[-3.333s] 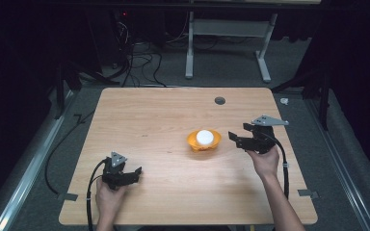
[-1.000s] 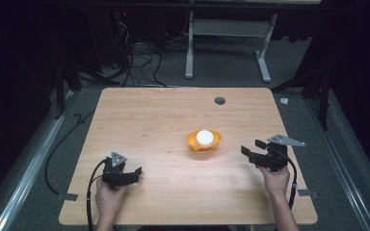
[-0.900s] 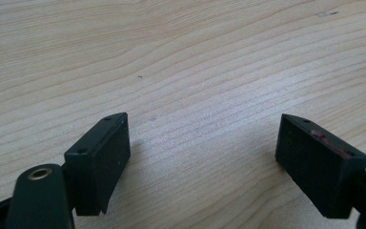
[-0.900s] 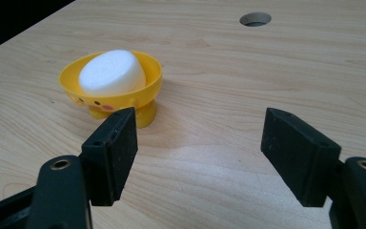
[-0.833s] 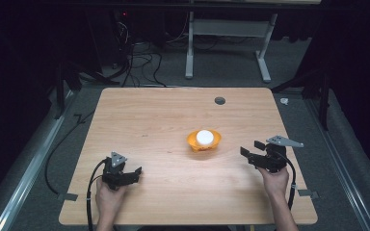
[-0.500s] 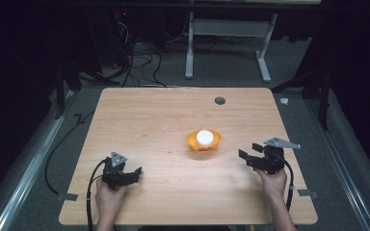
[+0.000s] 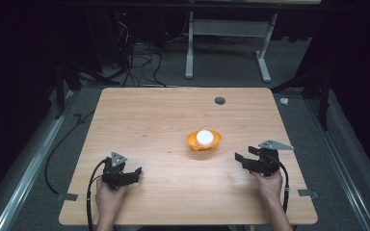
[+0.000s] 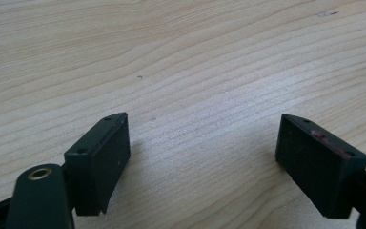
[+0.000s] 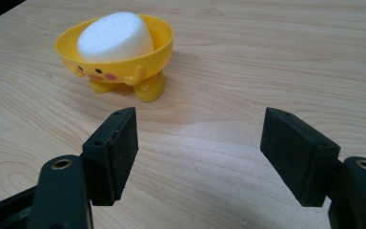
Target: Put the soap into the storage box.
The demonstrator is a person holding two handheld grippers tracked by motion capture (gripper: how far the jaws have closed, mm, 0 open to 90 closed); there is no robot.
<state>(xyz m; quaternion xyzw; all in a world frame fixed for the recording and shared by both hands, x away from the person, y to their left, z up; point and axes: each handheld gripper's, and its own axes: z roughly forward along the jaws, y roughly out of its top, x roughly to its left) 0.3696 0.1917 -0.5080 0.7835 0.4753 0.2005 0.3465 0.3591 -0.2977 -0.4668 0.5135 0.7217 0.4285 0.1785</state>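
A small yellow bowl [image 7: 203, 142] with a painted face and little feet stands near the table's middle; a white rounded lump [image 7: 204, 137] lies in it. In the right gripper view the bowl [image 9: 119, 62] and its white lump [image 9: 114, 36] sit ahead and to the left of the jaws. My right gripper [image 7: 239, 159] [image 9: 198, 148] rests low at the table's right, open, nothing between its jaws. My left gripper [image 7: 136, 173] [image 8: 202, 157] sits near the front left, open over bare wood.
The wooden table [image 7: 149, 120] has a small dark round hole [image 7: 219, 100] near its far edge. Cables [image 7: 139, 62] and a white frame's legs [image 7: 226, 43] lie on the floor beyond. A cable trails off the table's left side.
My right gripper has dropped back from beside the bowl toward the front right, then crept slightly left. The left gripper and the bowl have stayed put.
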